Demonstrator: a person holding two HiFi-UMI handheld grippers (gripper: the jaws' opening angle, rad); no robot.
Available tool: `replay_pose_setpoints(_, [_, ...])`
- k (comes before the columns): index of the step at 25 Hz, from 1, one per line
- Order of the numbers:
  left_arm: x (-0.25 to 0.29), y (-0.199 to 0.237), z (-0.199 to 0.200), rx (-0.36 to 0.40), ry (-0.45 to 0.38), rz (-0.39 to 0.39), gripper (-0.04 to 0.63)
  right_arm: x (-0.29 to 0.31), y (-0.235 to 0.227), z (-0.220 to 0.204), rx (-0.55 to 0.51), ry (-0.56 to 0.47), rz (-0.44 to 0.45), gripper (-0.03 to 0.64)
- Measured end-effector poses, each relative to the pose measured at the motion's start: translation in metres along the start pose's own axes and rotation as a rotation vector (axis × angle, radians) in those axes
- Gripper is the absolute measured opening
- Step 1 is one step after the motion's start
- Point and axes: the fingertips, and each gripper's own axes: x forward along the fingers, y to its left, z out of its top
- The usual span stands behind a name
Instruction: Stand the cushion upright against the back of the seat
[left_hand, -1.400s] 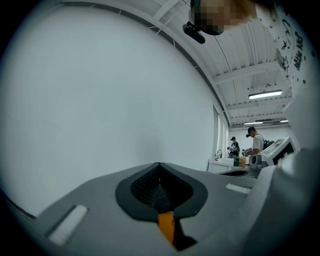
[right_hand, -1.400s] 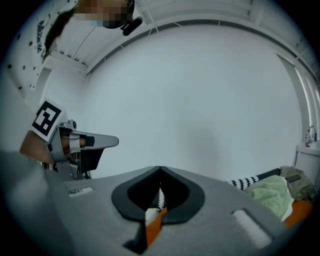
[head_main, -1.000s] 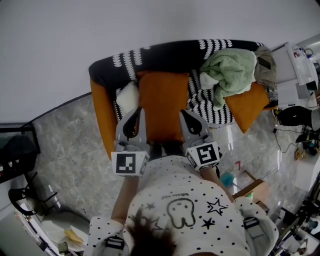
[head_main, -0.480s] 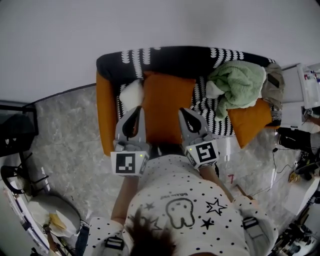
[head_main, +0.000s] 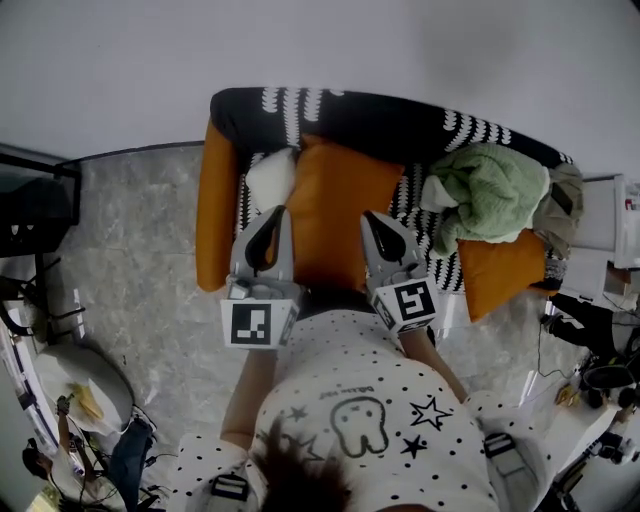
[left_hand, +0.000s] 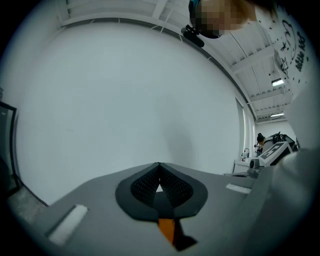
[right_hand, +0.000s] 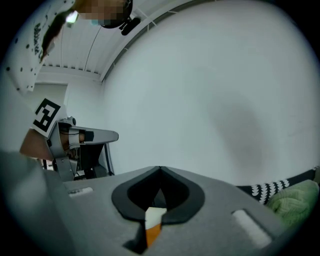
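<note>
In the head view an orange cushion (head_main: 335, 205) lies on the seat of a sofa (head_main: 380, 115) that has a black, white-patterned back. Its far edge reaches the backrest. My left gripper (head_main: 275, 212) is on the cushion's left edge and my right gripper (head_main: 370, 218) on its right edge. In the left gripper view the left gripper (left_hand: 159, 165) has its jaws together, with a sliver of orange fabric (left_hand: 167, 230) pinched low between them. The right gripper (right_hand: 160, 169) is also shut, with a white and orange bit of the cushion (right_hand: 154, 222) between its jaws.
A white pillow (head_main: 270, 180) lies left of the cushion, by the sofa's orange arm (head_main: 215, 215). A green blanket (head_main: 490, 195) and a second orange cushion (head_main: 505, 270) fill the sofa's right end. Grey stone floor (head_main: 130, 260) lies to the left; cluttered furniture (head_main: 600, 340) stands at the right.
The head view has swung, so the sofa now sits turned clockwise and more to the right in the picture. Both grippers stay shut on the cushion's edges.
</note>
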Motion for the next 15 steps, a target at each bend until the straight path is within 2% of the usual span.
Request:
replay_pose_setpoints(4, [0.003,-0.002,0.001,0.002,0.002,-0.002,-0.003,0.0,-0.002,0.0,0.005,0.009,0.003,-0.003])
replay_pose_setpoints(9, [0.011,-0.002,-0.007,0.016,0.034,-0.062,-0.003,0.01,-0.002,0.001,-0.003,-0.002,-0.031,-0.003])
replay_pose_setpoints(15, [0.025,0.003,-0.001,0.024,-0.009,-0.124,-0.003,0.014,-0.001,0.021,-0.066,-0.07,-0.094,-0.003])
